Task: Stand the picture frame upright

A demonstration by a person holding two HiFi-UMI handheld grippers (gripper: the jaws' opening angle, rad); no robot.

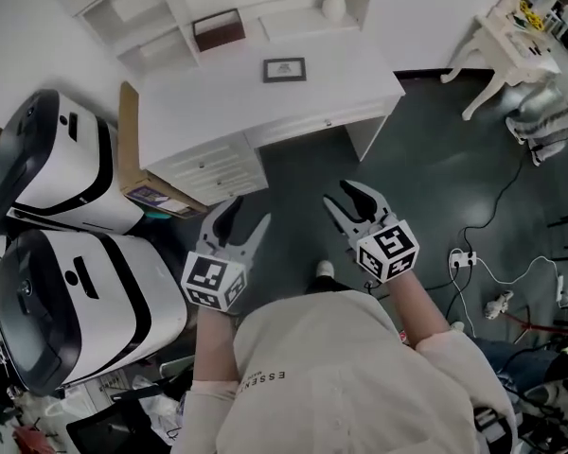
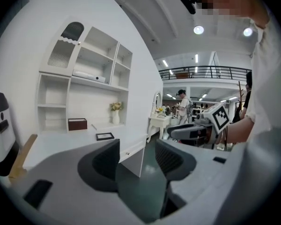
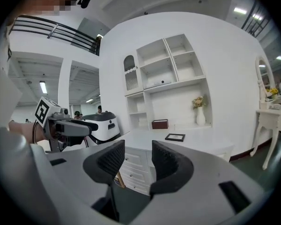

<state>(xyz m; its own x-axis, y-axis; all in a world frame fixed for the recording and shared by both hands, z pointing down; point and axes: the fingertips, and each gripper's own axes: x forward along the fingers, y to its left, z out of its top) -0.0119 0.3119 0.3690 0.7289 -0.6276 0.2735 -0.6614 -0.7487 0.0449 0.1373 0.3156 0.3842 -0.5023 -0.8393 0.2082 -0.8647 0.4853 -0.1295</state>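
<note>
Desk (image 1: 218,102) is standing against wall, w/ shelf unit (image 1: 170,8) rising along its rear edge. Picture frame (image 1: 284,69) is lying flat on desk top, approx. centre-right. Box (image 1: 219,29) is sitting behind frame to the left; vase (image 1: 333,3) is standing behind it to the right (both within shelf unit). Cardboard sheet (image 1: 128,130) is leaning betw. desk's left end and two machines (image 1: 62,164). Side table (image 1: 506,45) is standing well apart at right. Left gripper (image 1: 246,214) and right gripper (image 1: 339,193) are hovering side by side over floor (image 1: 426,178), in front of desk.
</note>
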